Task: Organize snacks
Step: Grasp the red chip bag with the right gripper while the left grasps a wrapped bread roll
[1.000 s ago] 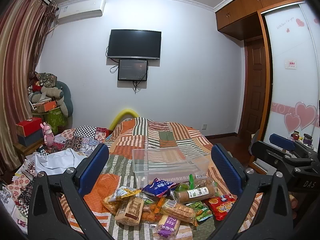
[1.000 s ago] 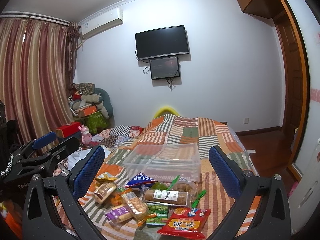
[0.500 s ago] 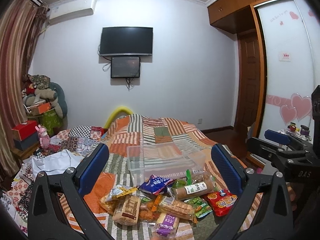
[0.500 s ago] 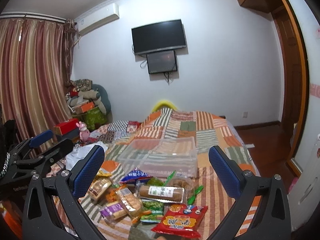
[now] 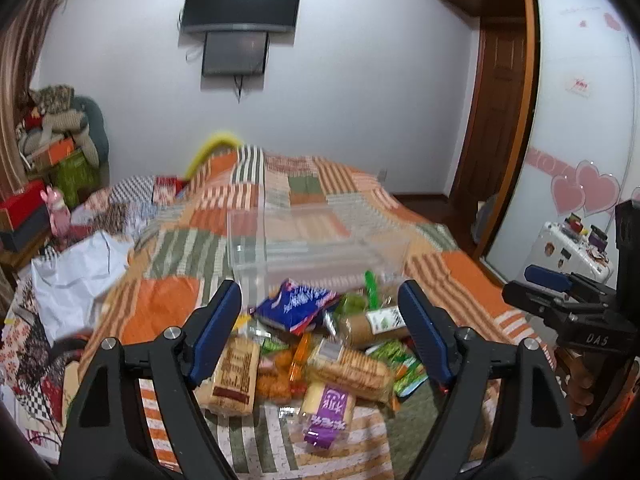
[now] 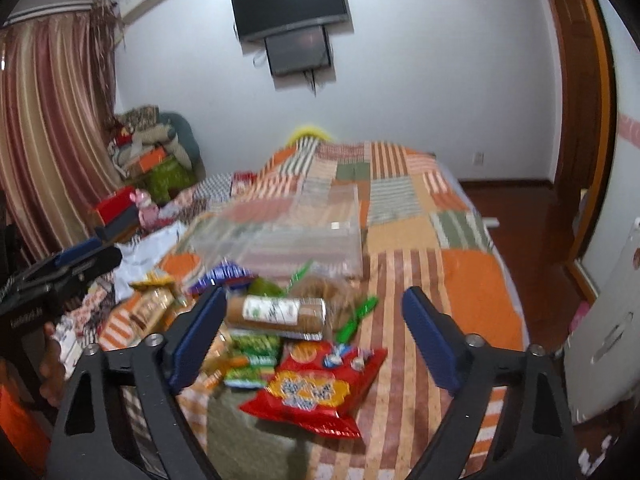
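A pile of snack packets (image 5: pixel 316 344) lies on the patchwork bed, just in front of a clear plastic bin (image 5: pixel 316 240). The pile holds a blue bag (image 5: pixel 296 306), biscuit packs (image 5: pixel 236 376), a purple-labelled pack (image 5: pixel 328 412), a brown roll (image 6: pixel 276 314) and a red bag (image 6: pixel 316 388). The bin also shows in the right wrist view (image 6: pixel 288 236). My left gripper (image 5: pixel 320 332) is open and empty above the pile. My right gripper (image 6: pixel 316 336) is open and empty above the roll and the red bag.
The striped patchwork bedspread (image 5: pixel 288 188) fills the bed. White cloth and clutter (image 5: pixel 76 272) lie at the left side. A wardrobe with heart stickers (image 5: pixel 580 160) and a white case (image 5: pixel 572 252) stand to the right. A TV (image 5: pixel 240 4) hangs on the far wall.
Both grippers have tilted down and moved closer to the snack pile, which now looms larger. Both stay open and empty.
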The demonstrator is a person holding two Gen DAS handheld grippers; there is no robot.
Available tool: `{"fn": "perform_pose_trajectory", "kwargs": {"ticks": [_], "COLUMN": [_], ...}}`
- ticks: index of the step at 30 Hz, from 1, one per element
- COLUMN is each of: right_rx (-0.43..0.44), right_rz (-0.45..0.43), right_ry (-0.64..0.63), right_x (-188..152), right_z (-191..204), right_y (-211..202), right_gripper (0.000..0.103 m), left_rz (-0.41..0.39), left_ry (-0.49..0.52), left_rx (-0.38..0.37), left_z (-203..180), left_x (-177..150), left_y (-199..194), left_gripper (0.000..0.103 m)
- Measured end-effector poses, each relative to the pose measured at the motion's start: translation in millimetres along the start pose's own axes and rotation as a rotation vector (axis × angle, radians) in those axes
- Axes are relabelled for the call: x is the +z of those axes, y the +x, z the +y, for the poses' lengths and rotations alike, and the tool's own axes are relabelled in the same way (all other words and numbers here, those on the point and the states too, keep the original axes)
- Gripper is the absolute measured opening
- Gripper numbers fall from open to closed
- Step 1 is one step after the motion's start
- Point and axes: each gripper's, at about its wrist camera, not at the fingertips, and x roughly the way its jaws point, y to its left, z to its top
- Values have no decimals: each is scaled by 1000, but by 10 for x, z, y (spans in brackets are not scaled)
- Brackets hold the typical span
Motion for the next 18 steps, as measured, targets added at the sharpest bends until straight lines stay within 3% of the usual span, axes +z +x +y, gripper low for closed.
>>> {"fn": "perform_pose_trajectory", "kwargs": {"ticks": [4,18], "right_rx": [8,43], "right_rz": [77,239], "right_ry": [10,86], "right_x": [-119,-330], "right_z": [-40,-235], "right_y": [114,367], "right_gripper": [79,79], "left_rz": [84,320], "left_ry": [2,-8], "left_rx": [-14,-42], "left_z": [15,-13], "left_x": [-65,-450], "left_y": [168,576], "left_gripper": [72,72]}}
